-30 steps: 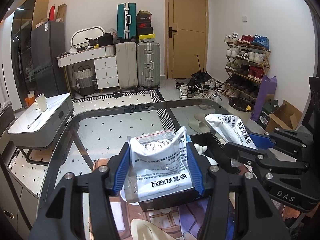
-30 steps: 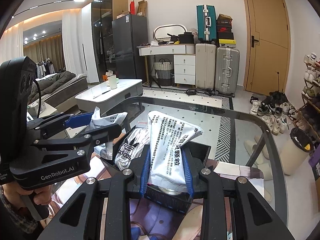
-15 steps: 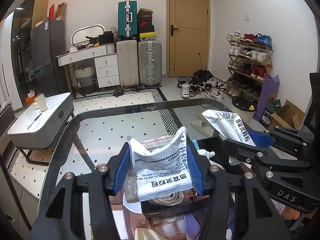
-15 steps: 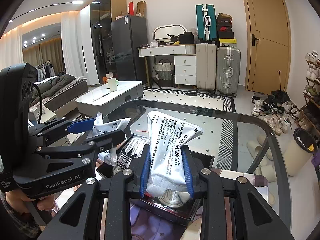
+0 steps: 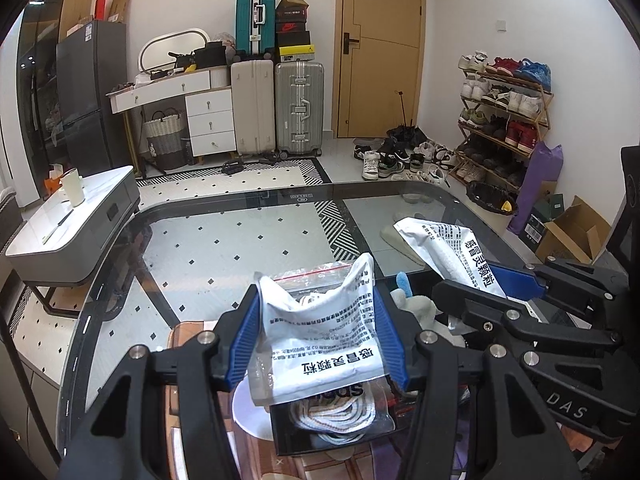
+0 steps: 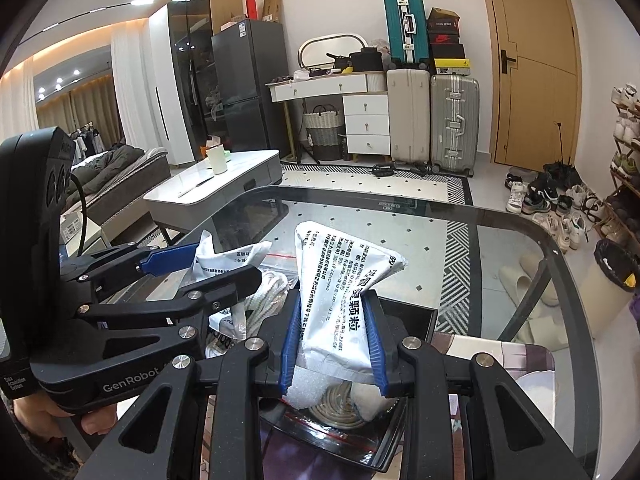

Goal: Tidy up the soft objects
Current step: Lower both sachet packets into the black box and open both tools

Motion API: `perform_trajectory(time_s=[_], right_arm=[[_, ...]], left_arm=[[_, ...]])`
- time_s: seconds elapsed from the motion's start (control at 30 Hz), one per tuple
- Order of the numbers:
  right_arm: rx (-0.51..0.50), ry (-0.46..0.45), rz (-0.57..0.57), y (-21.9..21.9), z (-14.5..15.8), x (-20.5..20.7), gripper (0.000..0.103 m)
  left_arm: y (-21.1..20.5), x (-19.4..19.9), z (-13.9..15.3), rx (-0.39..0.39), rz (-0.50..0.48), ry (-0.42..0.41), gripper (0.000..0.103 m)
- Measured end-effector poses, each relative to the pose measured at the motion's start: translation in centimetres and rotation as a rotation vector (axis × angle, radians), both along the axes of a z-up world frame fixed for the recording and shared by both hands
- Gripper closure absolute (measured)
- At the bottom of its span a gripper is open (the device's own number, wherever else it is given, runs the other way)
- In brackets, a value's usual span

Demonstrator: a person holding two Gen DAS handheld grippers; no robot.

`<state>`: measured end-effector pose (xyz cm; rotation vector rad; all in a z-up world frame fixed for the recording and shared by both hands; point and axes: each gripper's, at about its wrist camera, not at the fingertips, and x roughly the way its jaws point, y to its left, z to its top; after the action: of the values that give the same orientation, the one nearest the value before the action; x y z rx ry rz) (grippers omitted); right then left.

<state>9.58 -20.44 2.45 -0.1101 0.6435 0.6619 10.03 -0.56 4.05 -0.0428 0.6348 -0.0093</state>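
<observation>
In the left wrist view my left gripper (image 5: 316, 304) is shut on a white sachet (image 5: 320, 344) printed with black text, its top crumpled between the blue pads. Right of it my right gripper (image 5: 472, 276) is shut on a second white sachet (image 5: 448, 248). The right wrist view shows that second sachet (image 6: 340, 304) upright in the right gripper (image 6: 334, 300), with the left gripper (image 6: 228, 260) beside it on the left. Both sachets hang just over a black box (image 5: 280, 432) that holds a bagged white rope coil (image 5: 336, 416) and a grey-blue plush toy (image 5: 416, 304).
The box (image 6: 416, 312) stands on a glass table (image 5: 224, 248) with a patterned mat (image 6: 500, 356) at its near edge. A white coffee table (image 5: 72, 220) is off to the left. Suitcases (image 5: 296, 108), a shoe rack (image 5: 504, 120) and a bin (image 6: 616, 276) stand beyond.
Both grippers have moved forward and slightly down together, each keeping its sachet. The black box and rope coil now show more fully beneath them.
</observation>
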Motion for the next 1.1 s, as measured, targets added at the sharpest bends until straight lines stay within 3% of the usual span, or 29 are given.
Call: perform_trajectory(time_s=[0.63,0.97,1.1], right_arm=[[-0.034,0.105,0.015,0.4,-3.5,2.0,0.072],[-0.041,0.076,0.020,0.0,-2.9,1.6,0.054],[-0.030,0.067,0.024,-0.2,-2.6,1.3,0.053]], left_arm=[[-0.1,0.7,-1.8,-0.026,-0.028,0.074,0.048],[-0.1,0.0,-1.7,-0.021,-0.034,0.070,0.038],[-0.1,-0.5,-1.6,-0.018,-0.042,0.060,0.036]])
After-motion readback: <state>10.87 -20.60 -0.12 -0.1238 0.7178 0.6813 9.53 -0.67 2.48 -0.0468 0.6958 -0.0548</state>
